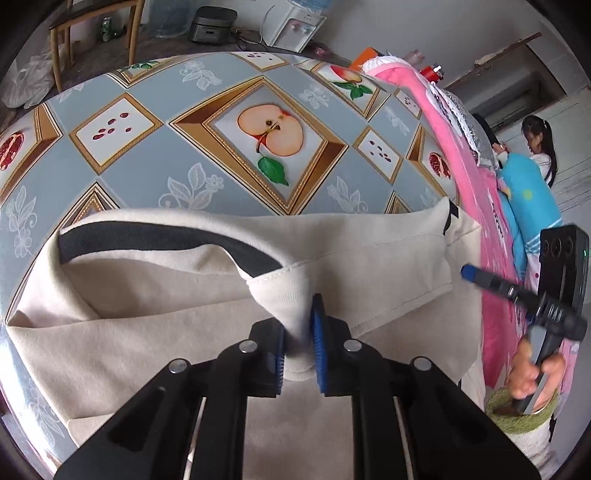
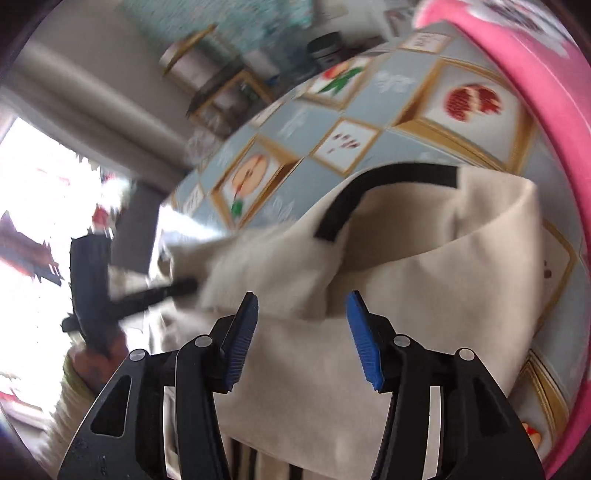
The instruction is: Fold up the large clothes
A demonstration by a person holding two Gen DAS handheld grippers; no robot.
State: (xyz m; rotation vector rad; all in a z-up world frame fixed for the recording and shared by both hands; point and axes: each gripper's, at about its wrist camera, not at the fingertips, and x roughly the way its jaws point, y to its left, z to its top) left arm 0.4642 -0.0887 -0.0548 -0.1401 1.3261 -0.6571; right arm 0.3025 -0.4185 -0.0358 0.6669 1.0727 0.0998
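Observation:
A cream garment (image 1: 155, 302) with a black neck band (image 1: 166, 240) lies on the patterned tablecloth (image 1: 221, 92) at the near edge. My left gripper (image 1: 298, 325) is shut on a pinched fold of the cream garment near the collar. My right gripper shows at the right of the left wrist view (image 1: 467, 272), off the cloth's right edge. In the right wrist view the right gripper (image 2: 301, 314) is open, with the cream garment (image 2: 406, 258) just beyond its blue pads and nothing held. The left gripper appears blurred at the left (image 2: 184, 286).
A pink blanket (image 1: 469, 155) lies along the table's right side, also in the right wrist view (image 2: 554, 92). A blue pillow (image 1: 532, 199) and a person (image 1: 539, 144) are beyond it. A chair (image 1: 96, 37), a rice cooker (image 1: 214, 24) and a water dispenser (image 1: 295, 26) stand behind the table.

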